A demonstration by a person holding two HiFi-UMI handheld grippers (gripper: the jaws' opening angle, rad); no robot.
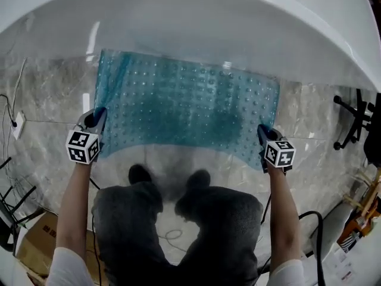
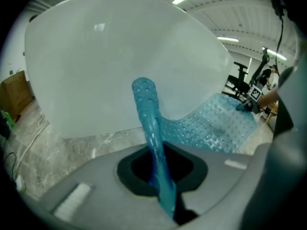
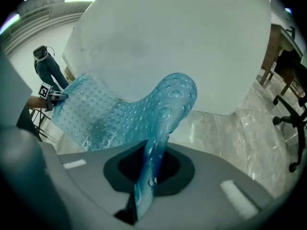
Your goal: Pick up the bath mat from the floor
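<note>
While standing right in front of the big white tub [image 1: 196,16], holds up the blue bath mat [image 1: 190,103] with two claws. Pinches the mat's near corner toward the tub's left end with the left gripper [image 2: 160,169]. Clamps those jaws shut on the mat, with a thin blue fold squashed flat between them. Pinches the other near corner, toward the tub's right end, with the right gripper [image 3: 147,169]. Clamps those jaws shut on the mat too, right on its bumpy edge. Stretches the mat wide between the two claws, side to side along the front of the tub. Shows lots of small round bumps all over the see-through blue sheet. Lets the mat droop a little in the middle and slope down toward the tub. Puts the far edge close under the tub's round rim, low by its side. Cannot tell if that far edge touches the marble floor [image 1: 47,130] beside the tub. Has both near corners up off the floor in front of the tub. Plants two dark shoes [image 1: 140,173] just behind the mat's near edge, on the side away from the tub. Leaves a black office chair [image 1: 351,121] standing off past the tub's right end. Leaves a brown cardboard box [image 1: 33,246] well back from the tub, on the left.
</note>
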